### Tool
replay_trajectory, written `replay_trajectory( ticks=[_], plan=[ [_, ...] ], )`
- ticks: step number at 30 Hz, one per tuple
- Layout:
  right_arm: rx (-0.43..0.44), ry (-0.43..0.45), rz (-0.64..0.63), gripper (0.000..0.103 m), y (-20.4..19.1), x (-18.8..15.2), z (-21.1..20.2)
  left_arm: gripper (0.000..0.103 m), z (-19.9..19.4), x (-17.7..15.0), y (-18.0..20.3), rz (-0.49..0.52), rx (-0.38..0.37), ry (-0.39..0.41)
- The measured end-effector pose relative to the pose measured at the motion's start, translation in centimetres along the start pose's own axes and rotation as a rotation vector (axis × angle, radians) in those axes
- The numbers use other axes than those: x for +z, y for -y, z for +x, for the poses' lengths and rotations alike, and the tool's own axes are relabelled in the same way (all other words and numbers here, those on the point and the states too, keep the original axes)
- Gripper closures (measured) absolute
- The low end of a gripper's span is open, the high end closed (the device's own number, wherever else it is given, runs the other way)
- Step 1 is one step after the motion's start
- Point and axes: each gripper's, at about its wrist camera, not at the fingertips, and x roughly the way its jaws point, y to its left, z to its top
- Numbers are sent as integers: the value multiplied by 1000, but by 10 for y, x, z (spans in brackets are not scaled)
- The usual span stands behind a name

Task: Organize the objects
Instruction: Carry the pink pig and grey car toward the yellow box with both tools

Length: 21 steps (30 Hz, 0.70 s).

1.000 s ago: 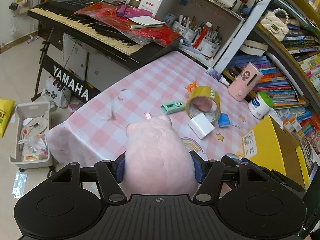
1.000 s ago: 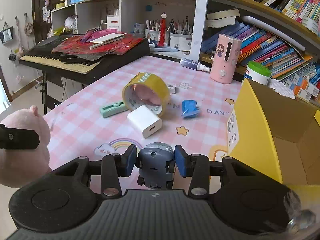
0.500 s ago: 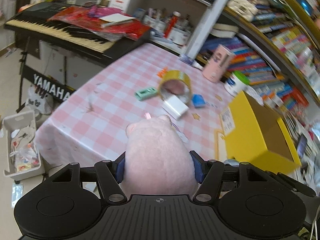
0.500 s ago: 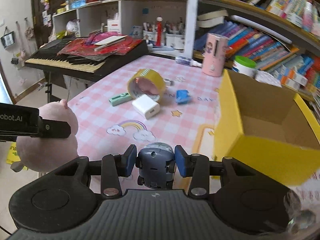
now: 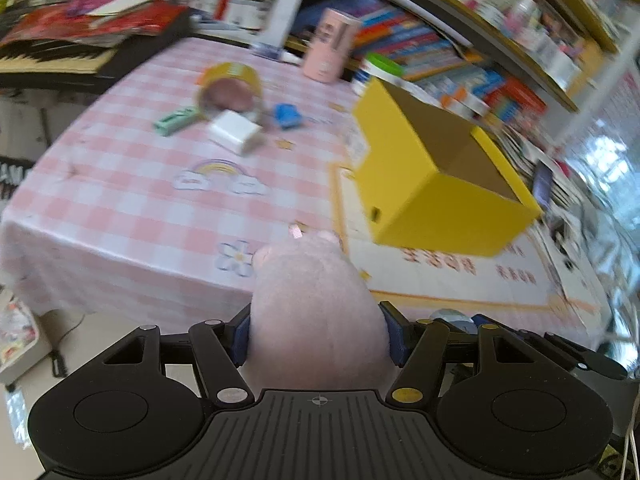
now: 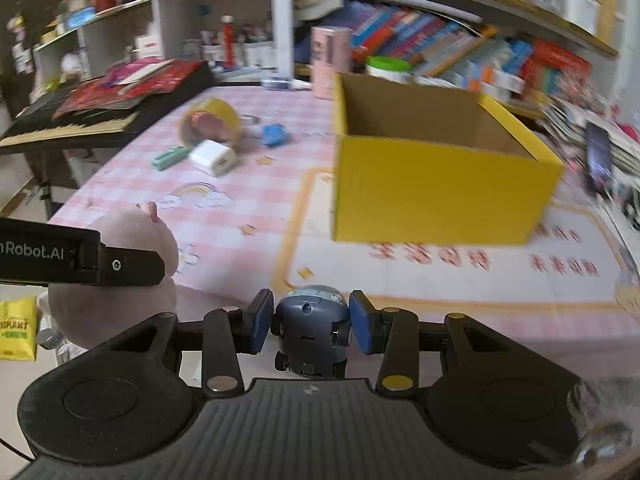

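My left gripper (image 5: 318,338) is shut on a pink plush toy (image 5: 316,312), held in the air off the table's near edge. In the right wrist view the same plush toy (image 6: 120,288) shows at the left, clamped by the left gripper's black finger. My right gripper (image 6: 312,326) is shut on a small dark blue toy car (image 6: 310,326), also held before the near edge. An open yellow cardboard box (image 6: 432,192) stands on the pink checked tablecloth (image 6: 248,208), ahead and to the right of both grippers; in the left wrist view the box (image 5: 428,184) is at centre right.
On the far left of the table lie a yellow tape roll (image 6: 210,124), a white charger (image 6: 212,158), a green stapler-like item (image 6: 170,158) and a blue object (image 6: 274,136). A keyboard (image 6: 76,124) flanks the table's left. Bookshelves (image 6: 460,52) and a pink cylinder (image 6: 330,60) stand behind.
Both grippers have swung to the right with their loads. The yellow box has come from the right edge into the middle of both views. The grips are unchanged.
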Motion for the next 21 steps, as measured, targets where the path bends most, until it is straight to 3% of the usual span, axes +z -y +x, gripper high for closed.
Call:
replay_trajectory(
  ticks=[10, 21],
  plan=[
    [-92, -13, 62, 64, 30, -13, -14, 41, 16, 1, 36, 93, -77, -32],
    [-142, -21, 125, 64, 66, -7, -8, 41, 38, 15, 67, 162, -104, -40]
  ],
)
